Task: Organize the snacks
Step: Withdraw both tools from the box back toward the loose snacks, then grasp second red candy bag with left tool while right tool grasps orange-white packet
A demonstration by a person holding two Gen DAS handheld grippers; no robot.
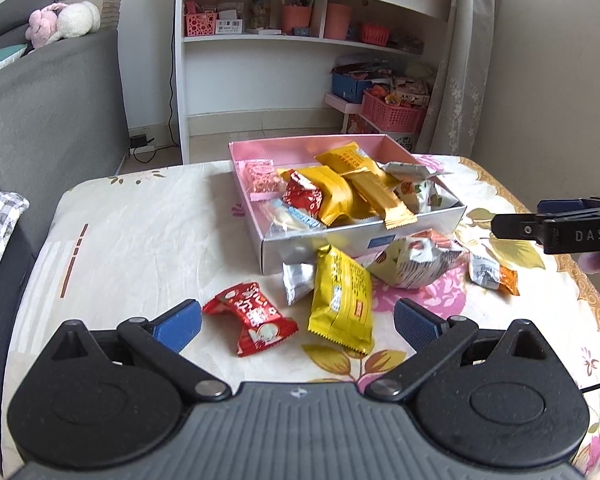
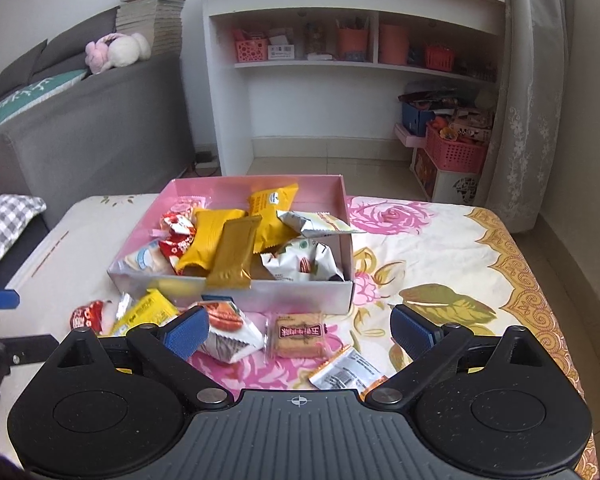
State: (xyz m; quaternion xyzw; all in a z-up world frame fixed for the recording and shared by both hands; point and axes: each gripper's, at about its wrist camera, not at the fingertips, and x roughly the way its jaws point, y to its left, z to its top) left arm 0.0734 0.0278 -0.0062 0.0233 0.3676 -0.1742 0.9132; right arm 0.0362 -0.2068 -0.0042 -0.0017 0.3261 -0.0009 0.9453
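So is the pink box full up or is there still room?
Partly full. The pink box holds a heap of packets along its near side, but bare pink floor shows at the back, and packets like the red candy lie outside.

"DAS" is printed in pale letters on the right gripper (image 1: 518, 222). The print on the snack wrappers cannot be read.

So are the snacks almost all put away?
Partly. The pink box already holds many packets. Both the left gripper and right gripper are open, holding nothing. Still on the table: red candy, yellow packet, biscuit and a few others.
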